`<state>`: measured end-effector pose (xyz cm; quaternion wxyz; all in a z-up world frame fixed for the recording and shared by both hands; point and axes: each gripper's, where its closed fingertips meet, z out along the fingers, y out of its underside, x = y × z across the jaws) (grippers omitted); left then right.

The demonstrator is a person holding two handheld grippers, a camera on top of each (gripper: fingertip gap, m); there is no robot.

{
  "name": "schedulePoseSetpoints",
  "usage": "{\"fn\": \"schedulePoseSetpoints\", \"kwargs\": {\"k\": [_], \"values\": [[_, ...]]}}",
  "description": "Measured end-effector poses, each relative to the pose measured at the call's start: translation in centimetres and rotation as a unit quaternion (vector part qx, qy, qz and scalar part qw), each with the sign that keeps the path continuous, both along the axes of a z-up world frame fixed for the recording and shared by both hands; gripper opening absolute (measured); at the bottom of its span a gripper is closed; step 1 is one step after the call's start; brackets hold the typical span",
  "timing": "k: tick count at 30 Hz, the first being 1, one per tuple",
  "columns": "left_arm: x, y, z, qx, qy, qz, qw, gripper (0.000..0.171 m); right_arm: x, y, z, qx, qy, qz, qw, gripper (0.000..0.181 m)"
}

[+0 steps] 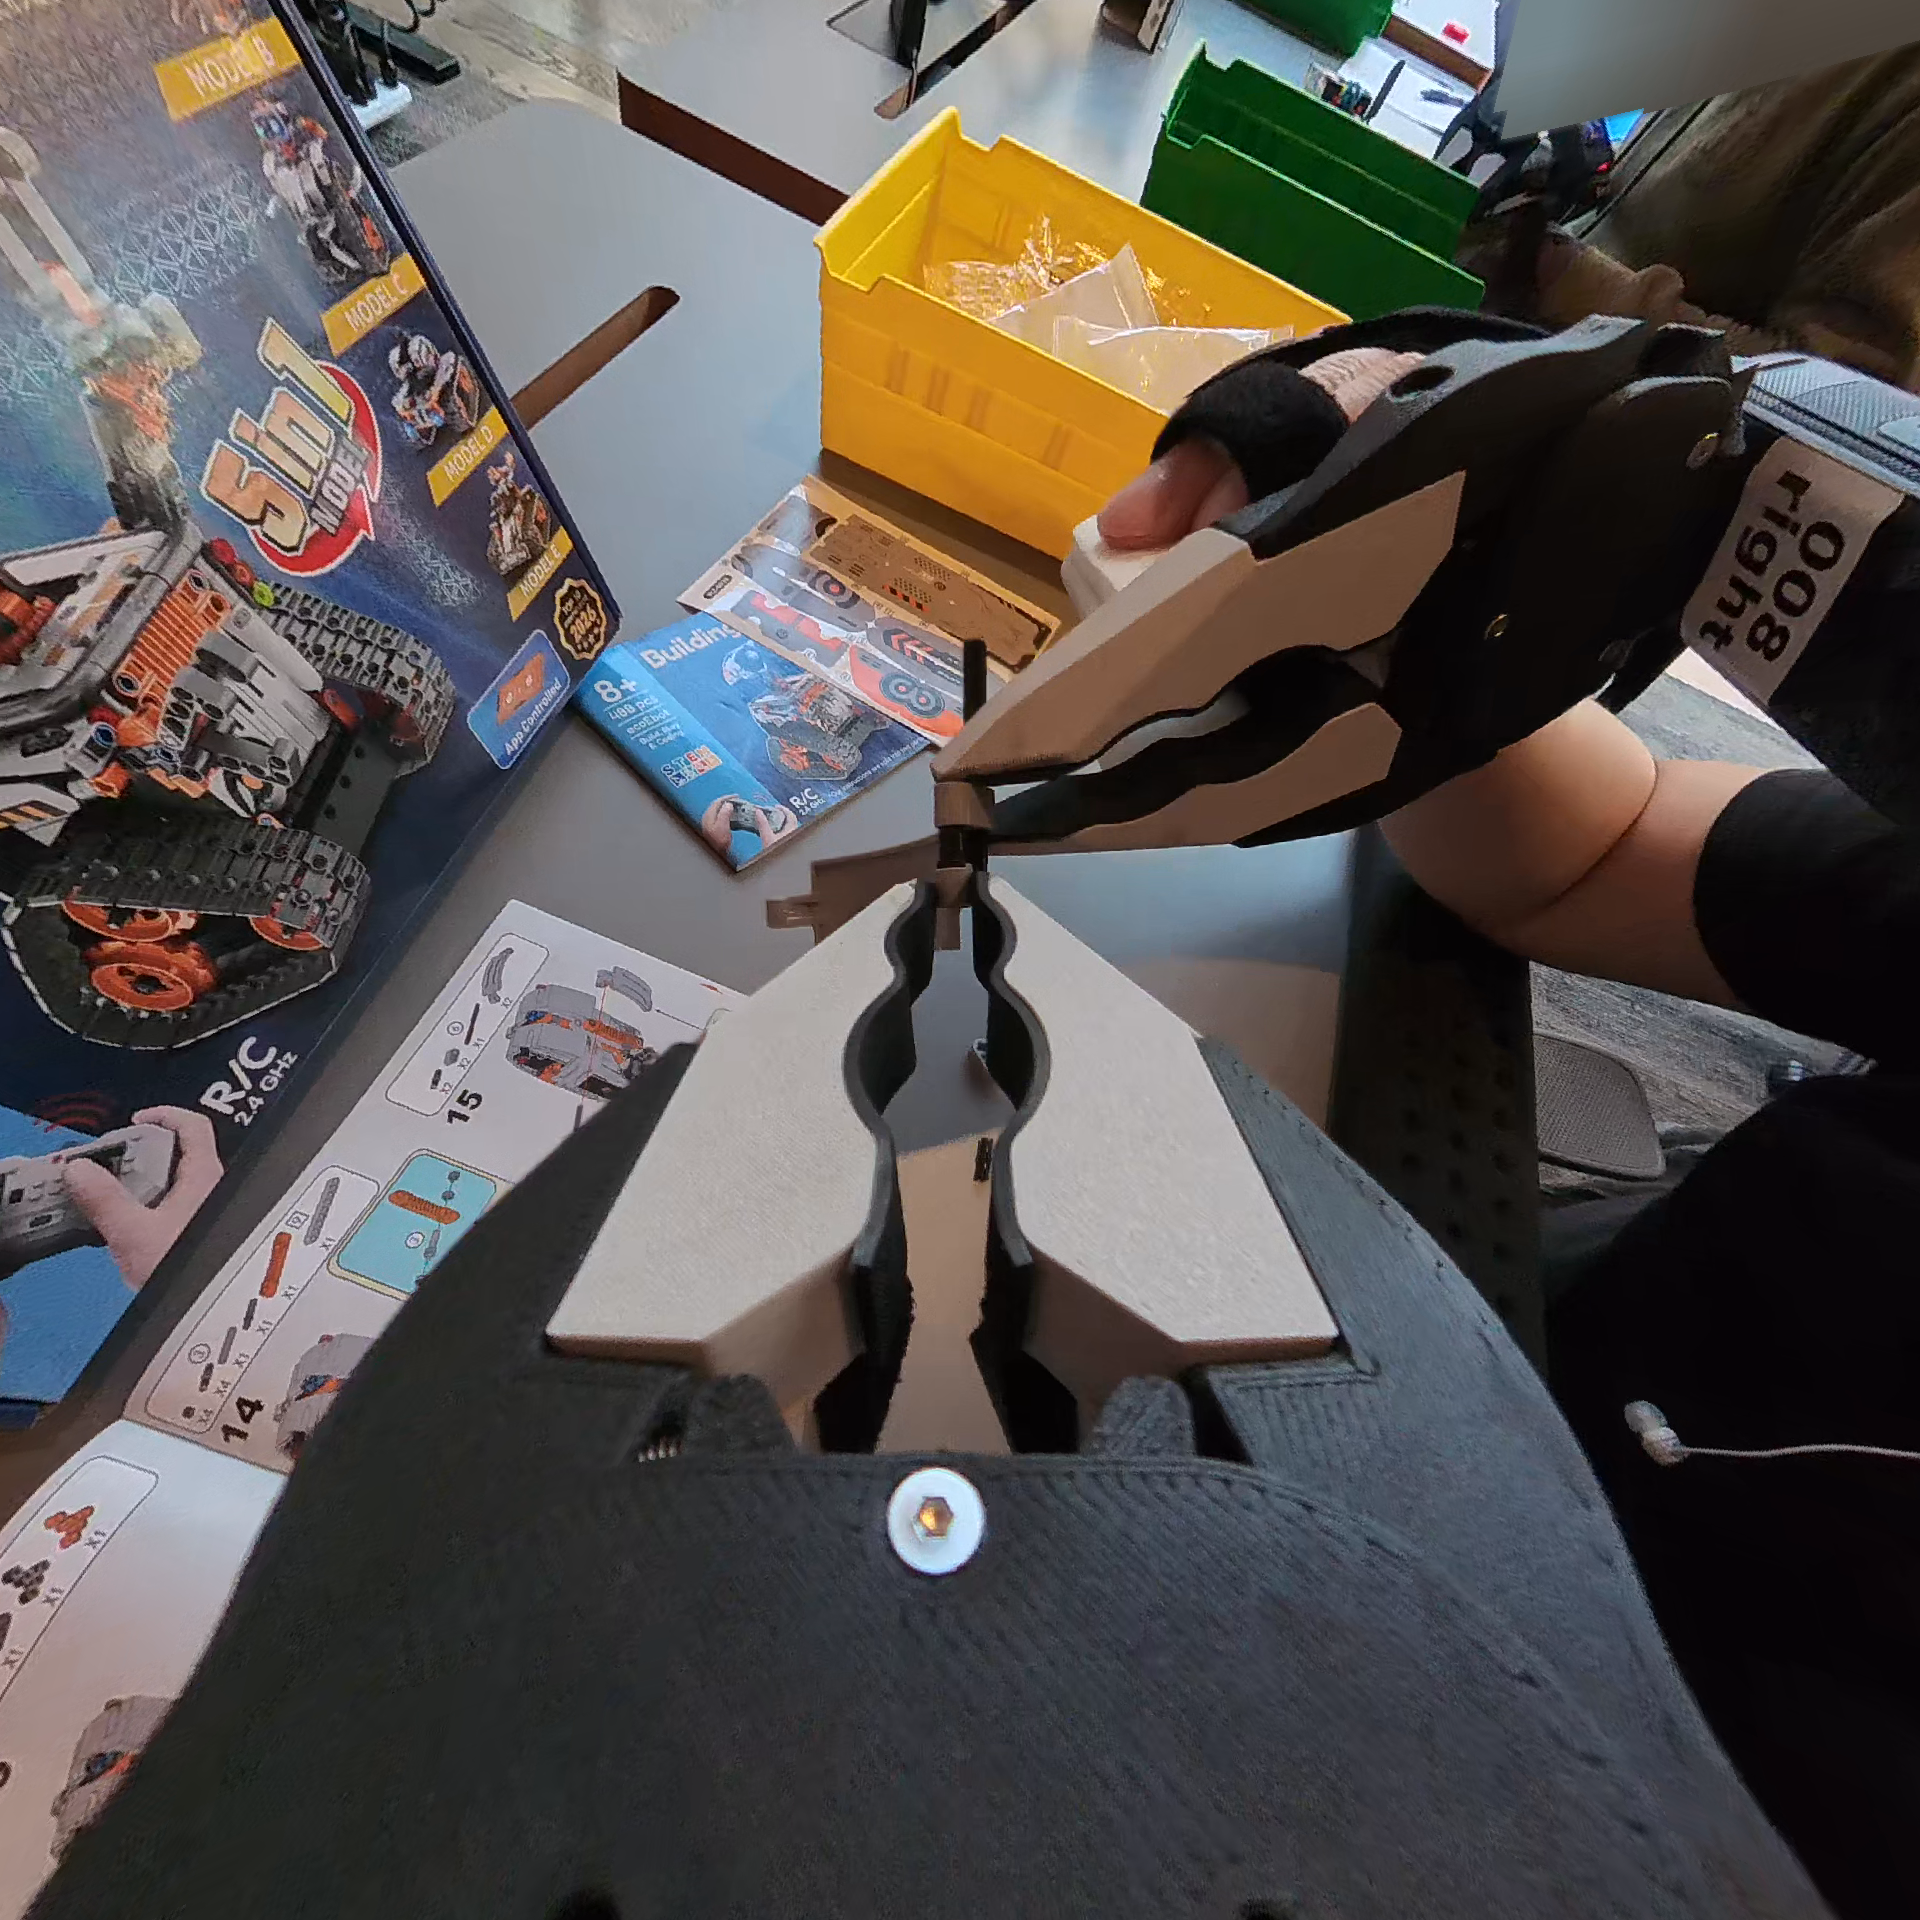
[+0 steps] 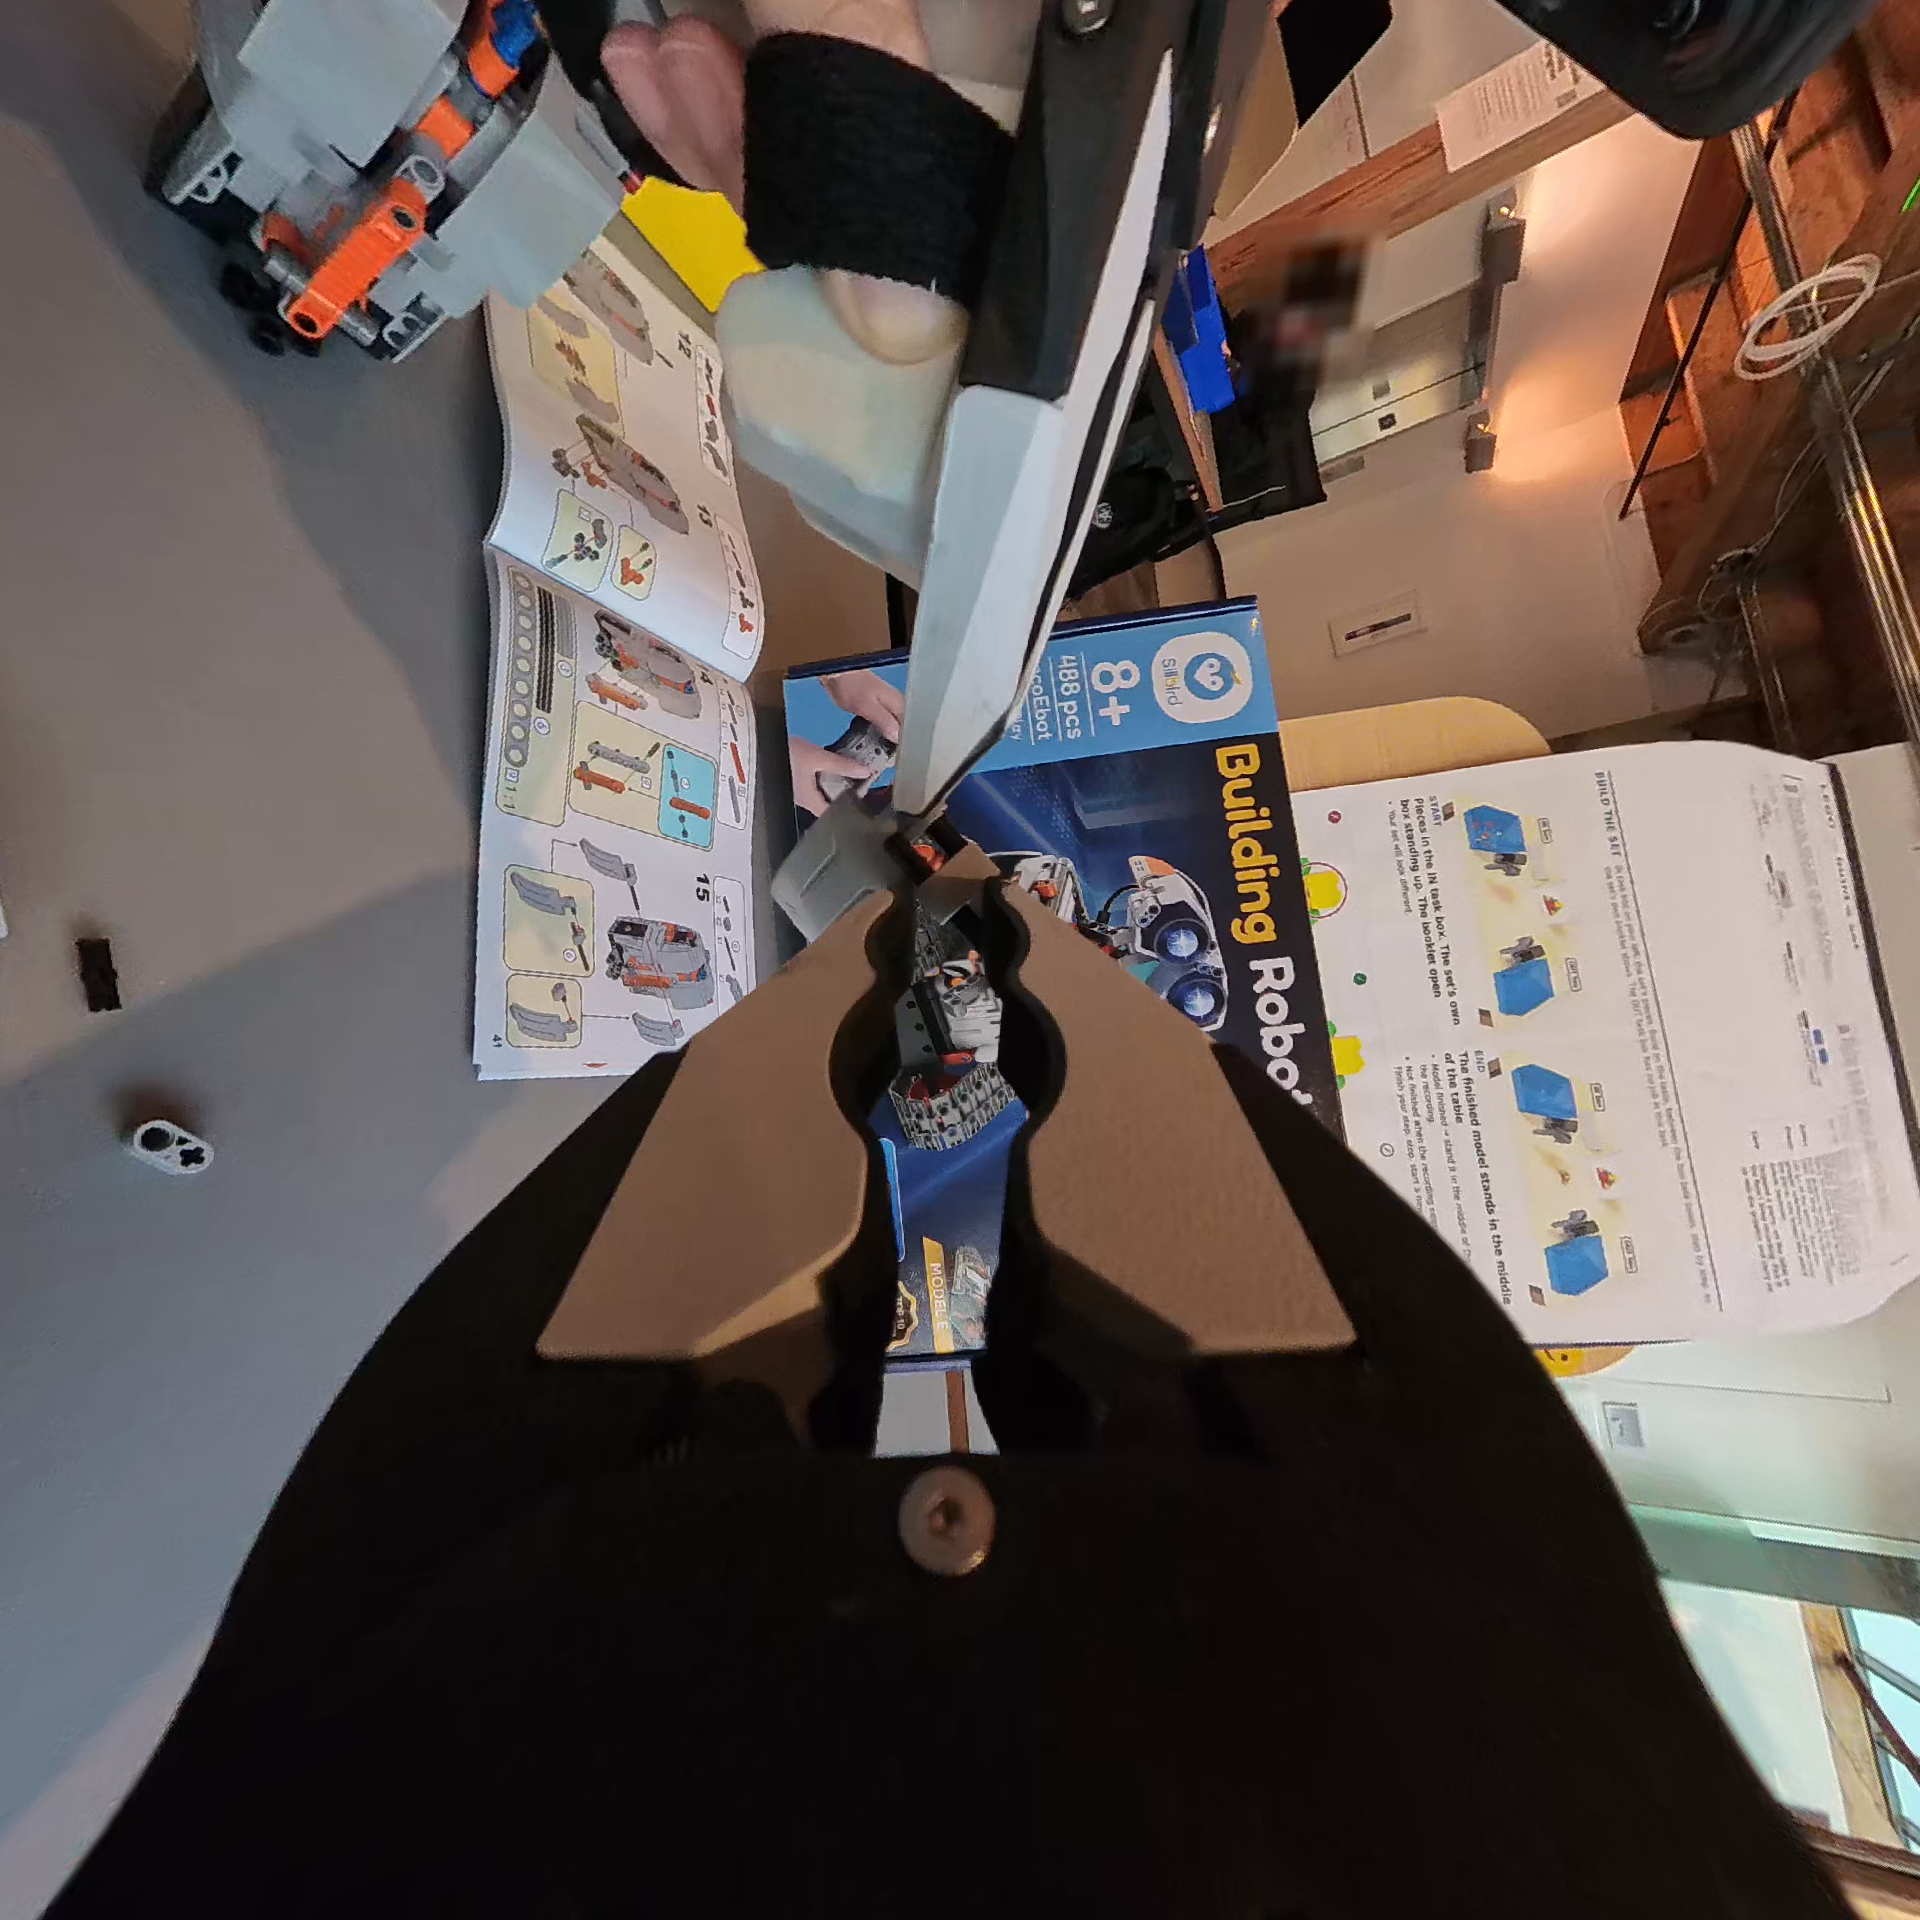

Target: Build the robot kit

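My left gripper [image 1: 951, 902] is shut on a small grey panel piece [image 1: 831, 891] that sticks out to the left of its tips. My right gripper [image 1: 961, 795] comes in from the right, held by a gloved hand, and is shut on a thin black axle [image 1: 974, 686] with a small grey connector, right above the left tips. The two parts touch. In the right wrist view my right gripper [image 2: 933, 883] meets the left gripper's tip [image 2: 906, 805] over the grey panel piece [image 2: 831, 878]; a small orange and black bit [image 2: 925, 854] shows between them.
On the grey table [image 1: 644, 468] are a yellow bin [image 1: 914, 416] of plastic bags, a green bin [image 1: 1309, 208], the upright kit box [image 1: 208, 623], an open instruction booklet [image 1: 416, 1143], a small blue booklet [image 1: 748, 748] and a sticker sheet [image 1: 883, 592]. A partly built model [image 2: 384, 177], a loose grey connector [image 2: 171, 1146], a black piece [image 2: 99, 974] and a printed sheet [image 2: 1610, 1039] show too. Left and right tips are no more than a few centimetres apart. The partly built model [image 2: 384, 177] is about 20 cm from both grippers' fingertips.
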<state>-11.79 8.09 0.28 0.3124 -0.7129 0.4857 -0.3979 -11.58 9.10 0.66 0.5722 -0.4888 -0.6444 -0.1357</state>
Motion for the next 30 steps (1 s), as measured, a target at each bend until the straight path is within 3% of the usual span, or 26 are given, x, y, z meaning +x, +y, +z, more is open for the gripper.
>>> {"fn": "schedulePoseSetpoints", "kwargs": {"k": [19, 25, 30], "values": [[-0.4, -0.9, -0.5, -0.056, -0.002, -0.026, 0.998, 0.005, -0.5, -0.9, -0.4, 0.036, -0.025, 0.040, 0.998, 0.010], [-0.5, -0.4, -0.9, -0.028, 0.019, -0.012, 0.999, 0.005, -0.7, -0.4, -0.9, -0.072, 0.043, 0.024, 0.996, 0.010], [-0.5, -0.1, -1.8, 0.019, 0.067, -0.004, 0.998, 0.005, -0.5, -0.2, -1.9, -0.142, 0.055, 0.005, 0.988, 0.010]]}}
